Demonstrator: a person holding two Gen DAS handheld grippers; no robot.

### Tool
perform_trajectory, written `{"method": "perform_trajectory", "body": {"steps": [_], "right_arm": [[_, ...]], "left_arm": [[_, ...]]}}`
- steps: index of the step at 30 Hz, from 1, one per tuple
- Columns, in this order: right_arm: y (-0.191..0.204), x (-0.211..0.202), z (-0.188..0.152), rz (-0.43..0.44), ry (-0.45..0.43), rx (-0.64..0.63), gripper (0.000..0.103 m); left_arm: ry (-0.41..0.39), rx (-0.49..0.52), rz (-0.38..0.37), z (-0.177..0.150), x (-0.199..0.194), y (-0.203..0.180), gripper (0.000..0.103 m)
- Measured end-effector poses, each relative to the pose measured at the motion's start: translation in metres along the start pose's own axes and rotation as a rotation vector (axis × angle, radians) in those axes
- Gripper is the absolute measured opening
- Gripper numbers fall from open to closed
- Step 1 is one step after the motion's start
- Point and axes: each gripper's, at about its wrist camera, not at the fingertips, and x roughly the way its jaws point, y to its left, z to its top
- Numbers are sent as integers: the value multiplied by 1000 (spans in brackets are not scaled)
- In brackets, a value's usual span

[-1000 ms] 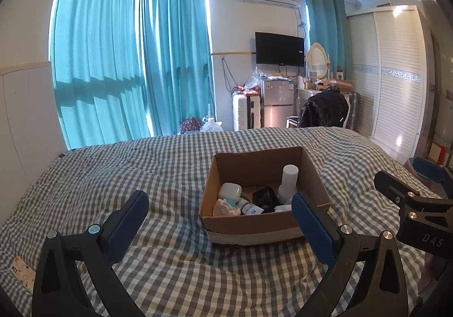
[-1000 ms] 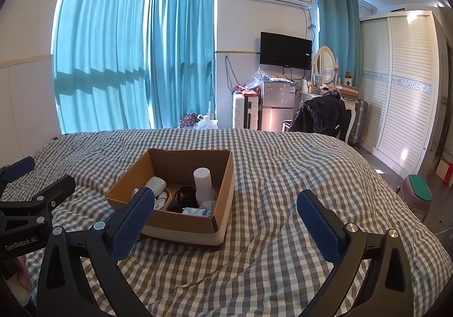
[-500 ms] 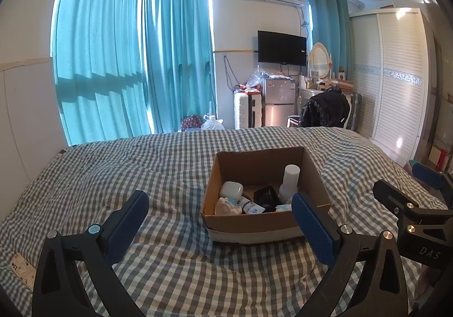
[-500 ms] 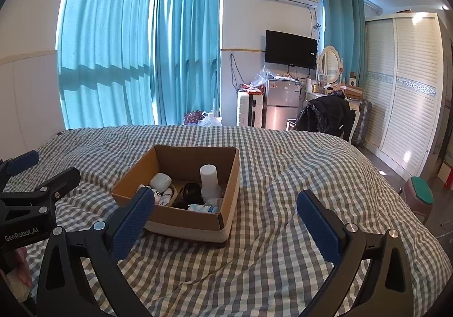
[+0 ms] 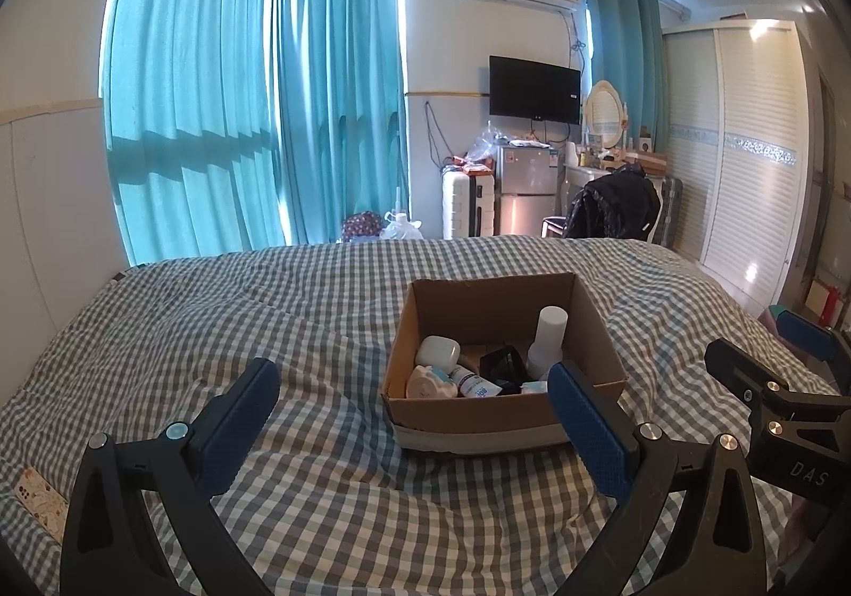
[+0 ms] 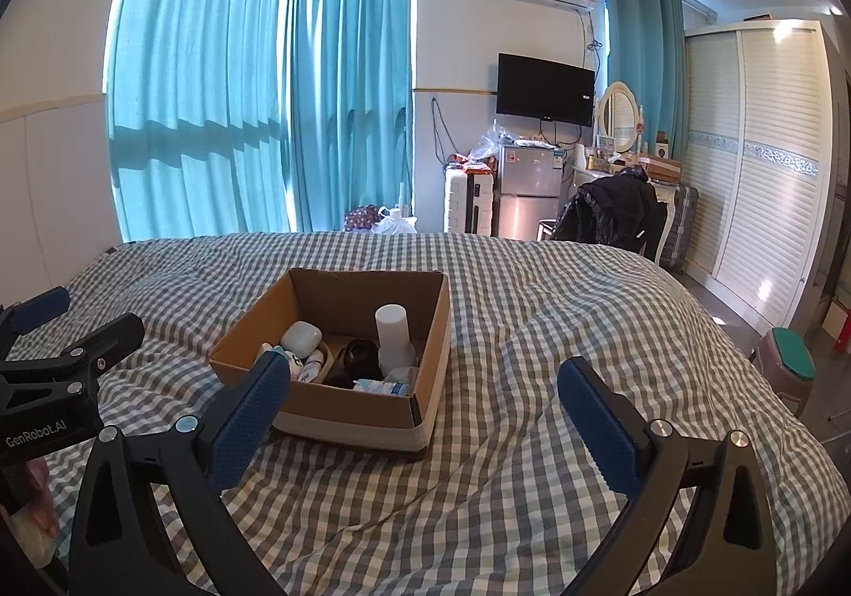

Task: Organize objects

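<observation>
On the left we hold the left gripper above the checked bed cover, its jaws spread wide with nothing between them. Ahead of it the cover runs bare out to the bed's left edge; a patterned card lies at the near left. The cardboard box sits mid-bed, flaps open, holding a white case, a small labelled bottle whose print we cannot read, a black item and an upright white bottle. To its right the cover is open to the bed's right edge. Our right gripper hangs there, jaws likewise released and empty. We read "DAS" on the right gripper's body and "GenRobot.AI" on the left one's.
</observation>
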Motion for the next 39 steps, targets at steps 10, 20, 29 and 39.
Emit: {"method": "perform_trajectory", "body": {"steps": [10,20,29,39], "right_arm": [[2,1,-2,0,2,-2,101],[4,1,-4,-6,6,-2,101],[4,1,-4,-11,11,-5,101],[5,3,-6,-14,19,-5,101]], "left_arm": [[0,11,-4,-1,-1,-3,103],[7,22,1,-3,0,-4,103],[14,5,10,-4,0,-1,103],[18,-2,19,-5,1,0,103]]}}
